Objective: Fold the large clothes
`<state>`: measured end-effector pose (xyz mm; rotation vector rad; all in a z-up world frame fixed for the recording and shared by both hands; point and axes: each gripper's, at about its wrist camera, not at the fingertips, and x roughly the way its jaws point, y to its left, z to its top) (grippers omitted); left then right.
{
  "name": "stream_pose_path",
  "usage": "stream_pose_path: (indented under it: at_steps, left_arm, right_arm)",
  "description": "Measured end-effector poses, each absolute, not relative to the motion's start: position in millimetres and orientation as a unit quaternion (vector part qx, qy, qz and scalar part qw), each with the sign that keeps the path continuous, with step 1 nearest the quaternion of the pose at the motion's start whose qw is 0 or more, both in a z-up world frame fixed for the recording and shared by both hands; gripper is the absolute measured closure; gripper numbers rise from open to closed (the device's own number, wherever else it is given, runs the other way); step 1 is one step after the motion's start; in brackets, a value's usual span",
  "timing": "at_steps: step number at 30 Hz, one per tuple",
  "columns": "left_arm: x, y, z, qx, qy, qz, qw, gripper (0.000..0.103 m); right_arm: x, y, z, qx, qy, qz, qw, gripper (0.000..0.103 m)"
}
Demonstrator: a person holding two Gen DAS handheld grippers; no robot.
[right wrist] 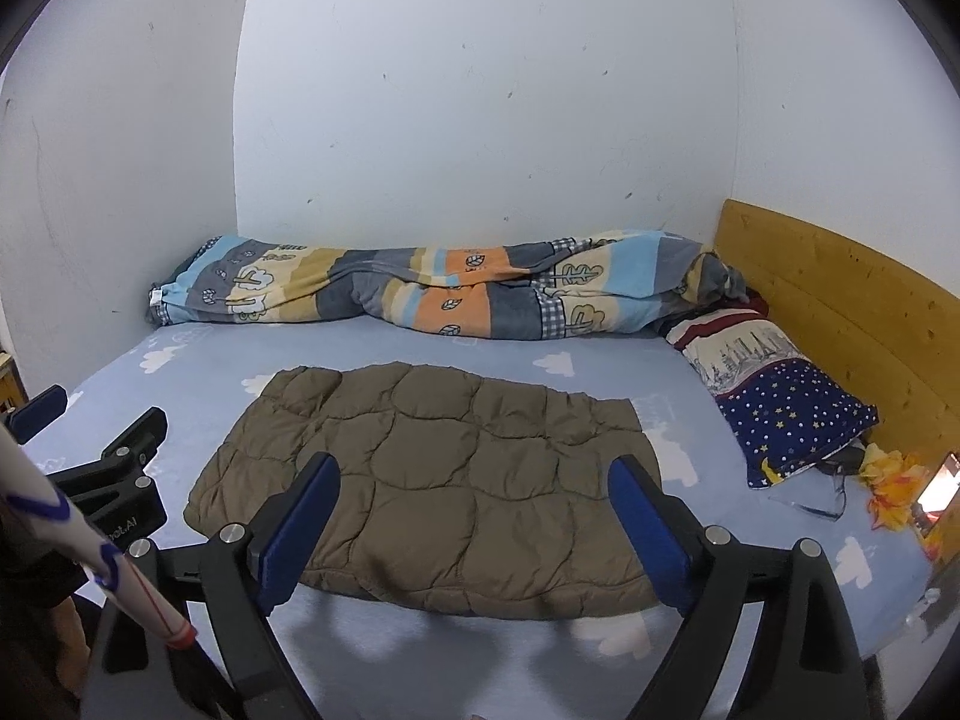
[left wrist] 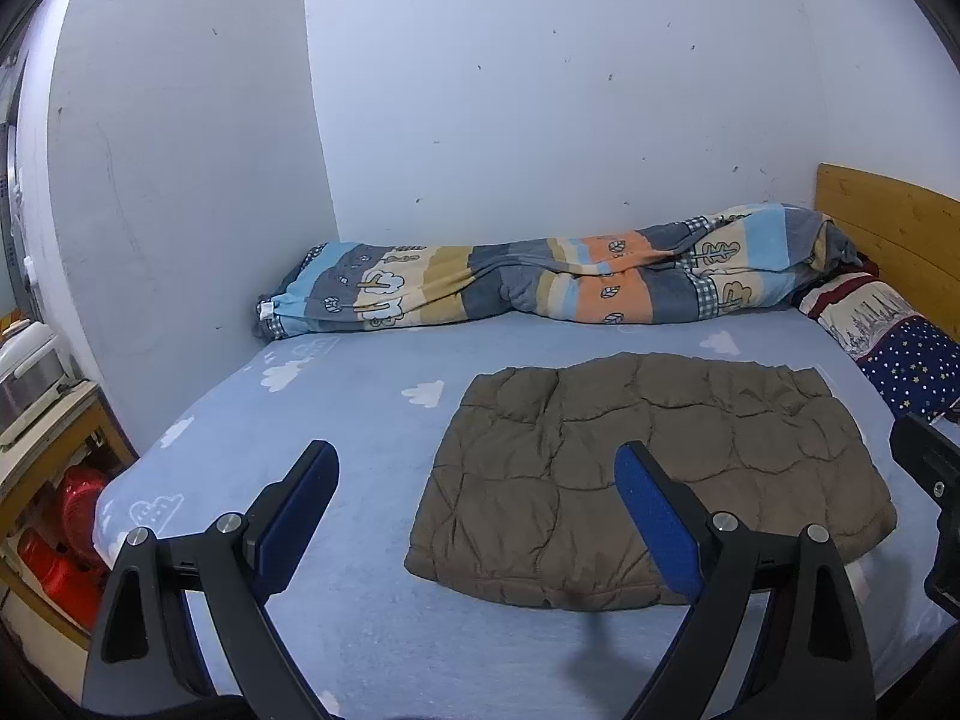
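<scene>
Both released, the left gripper (left wrist: 477, 468) and right gripper (right wrist: 474, 480) hover over the folded brown quilted jacket (right wrist: 432, 480).

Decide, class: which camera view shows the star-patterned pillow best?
The right wrist view. There the star-patterned pillow lies in full against the wooden headboard, its skyline print and dotted navy end both visible. In the left wrist view the pillow sits squeezed at the right edge, partly cut off.

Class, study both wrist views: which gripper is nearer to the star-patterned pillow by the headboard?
Right. The right gripper hangs open over the folded brown quilted jacket, on the side of the star-patterned pillow; the left gripper is open beyond the jacket's opposite end.
</scene>
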<state>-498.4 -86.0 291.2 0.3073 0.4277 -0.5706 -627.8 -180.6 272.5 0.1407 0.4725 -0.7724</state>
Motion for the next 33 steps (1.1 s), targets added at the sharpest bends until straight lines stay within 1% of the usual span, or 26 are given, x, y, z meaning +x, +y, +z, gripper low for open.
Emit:
stream_pose_path:
  at_steps: [33]
  left_arm:
    - [-497.5, -88.5, 283.9, 0.164, 0.209, -0.273, 0.925, 0.01]
  right_arm:
    - [-628.3, -180.7, 262.8, 0.055, 0.239, -0.377, 0.893, 0.008]
